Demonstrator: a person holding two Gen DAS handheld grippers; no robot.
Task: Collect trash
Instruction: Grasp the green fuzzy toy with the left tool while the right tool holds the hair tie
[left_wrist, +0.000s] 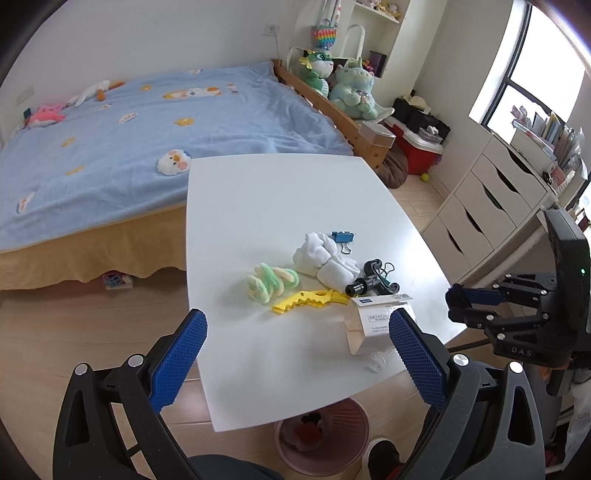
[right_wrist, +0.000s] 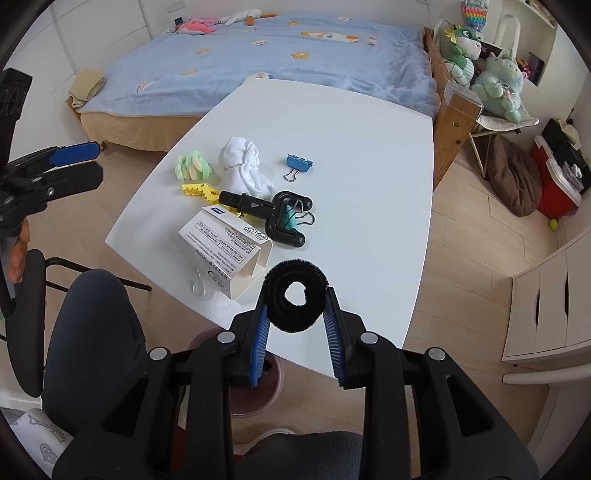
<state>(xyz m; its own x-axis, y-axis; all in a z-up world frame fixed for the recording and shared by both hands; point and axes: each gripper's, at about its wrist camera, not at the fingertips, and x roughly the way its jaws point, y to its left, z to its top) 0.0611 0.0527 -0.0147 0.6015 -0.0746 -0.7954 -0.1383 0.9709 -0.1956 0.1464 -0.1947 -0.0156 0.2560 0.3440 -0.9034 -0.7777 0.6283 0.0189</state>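
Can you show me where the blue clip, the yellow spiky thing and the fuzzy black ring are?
Blue binder clip (right_wrist: 300, 162): right wrist view, on its blue body.
Yellow toothed clip (left_wrist: 308, 300): left wrist view, middle of its toothed edge.
Fuzzy black ring (right_wrist: 295, 312): right wrist view, on its lower band, between the pads.

Counter (right_wrist: 369, 155) is showing smooth white laminate, faintly glossy. Black ring (right_wrist: 295, 301) is looking fuzzy, like chenille. Right gripper (right_wrist: 296, 325) pads (right_wrist: 258, 332) are showing ribbed blue rubber on matt black plastic with bright metal pins. Box (right_wrist: 221, 243) is looking like matt printed card. Towel (right_wrist: 242, 164) is looking like soft white terry. Clip (right_wrist: 298, 164) is showing blue painted metal with wire handles. Yellow clip (right_wrist: 195, 191) is looking like shiny plastic. Floor (right_wrist: 461, 240) is showing pale wood planks.
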